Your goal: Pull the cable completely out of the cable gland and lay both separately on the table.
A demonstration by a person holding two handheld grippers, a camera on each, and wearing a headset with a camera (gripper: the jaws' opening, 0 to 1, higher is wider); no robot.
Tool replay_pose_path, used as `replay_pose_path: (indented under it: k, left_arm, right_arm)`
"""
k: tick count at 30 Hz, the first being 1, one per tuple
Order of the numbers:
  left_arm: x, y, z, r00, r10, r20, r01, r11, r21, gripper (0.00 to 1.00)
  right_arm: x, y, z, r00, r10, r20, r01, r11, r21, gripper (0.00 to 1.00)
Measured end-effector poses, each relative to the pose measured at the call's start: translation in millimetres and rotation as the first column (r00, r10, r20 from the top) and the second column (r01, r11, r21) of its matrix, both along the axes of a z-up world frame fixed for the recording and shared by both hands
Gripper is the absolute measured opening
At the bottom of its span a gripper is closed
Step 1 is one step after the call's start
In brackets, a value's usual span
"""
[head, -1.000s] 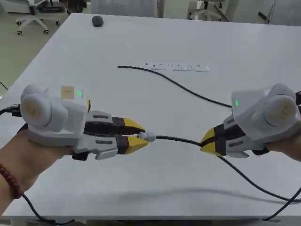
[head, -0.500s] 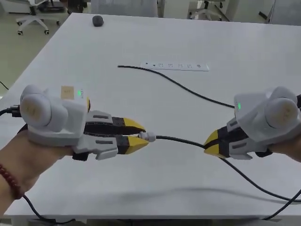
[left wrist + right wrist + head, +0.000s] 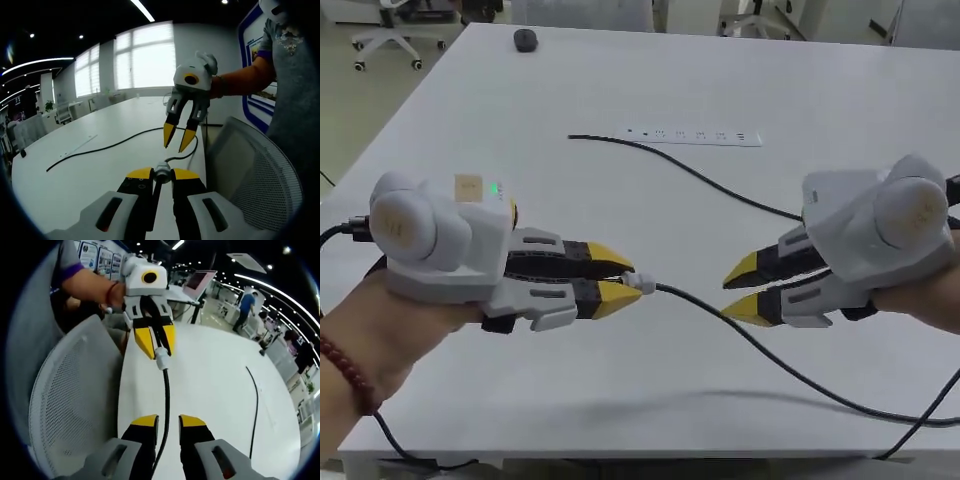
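Note:
My left gripper is shut on the white cable gland, which sticks out from its yellow tips. The black cable leaves the gland and sags right toward the table's front edge. My right gripper hangs open a short way right of the gland, jaws spread and holding nothing. In the left gripper view the gland sits between my left gripper's own tips, with the right gripper open beyond. In the right gripper view the cable runs loosely along the gap of my right gripper up to the gland.
A white power strip lies mid-table, with a black cable curving past it. A dark mouse sits at the table's far edge. The grey table has free room on the left. Office chairs stand beyond.
My right gripper has opened and let go of the cable, and it has shifted slightly left and up. The cable now sags lower. The left gripper still holds the gland.

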State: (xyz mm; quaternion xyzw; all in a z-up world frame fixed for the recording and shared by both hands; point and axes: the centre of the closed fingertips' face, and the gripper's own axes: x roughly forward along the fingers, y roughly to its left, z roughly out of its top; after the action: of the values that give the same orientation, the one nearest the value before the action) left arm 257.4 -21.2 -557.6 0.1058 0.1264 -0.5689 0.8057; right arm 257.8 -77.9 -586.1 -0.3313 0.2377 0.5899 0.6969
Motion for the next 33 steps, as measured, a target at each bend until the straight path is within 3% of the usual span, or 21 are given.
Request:
replay_pose_path:
  k: [5,15,33]
  left_arm:
    - [-0.6,-0.8,1.6,1.000,-0.003,0.003,0.003,1.000,-0.003,0.14]
    - [-3.1,-2.7,4.8,1.000,-0.009,0.010,0.010,1.000,-0.010,0.14]
    - [-7.4,-4.5,7.7,1.000,-0.026,0.013,0.027,1.000,-0.013,0.14]
  right_arm:
    - [-1.4,18.6,7.9,0.999,0.029,0.019,-0.030,0.999,0.033,0.11]
    - [-2.0,37.8,16.5,0.998,0.062,0.031,-0.064,0.996,0.061,0.07]
    - [-8.2,50.3,14.8,0.992,0.116,0.056,-0.118,0.993,0.026,0.00]
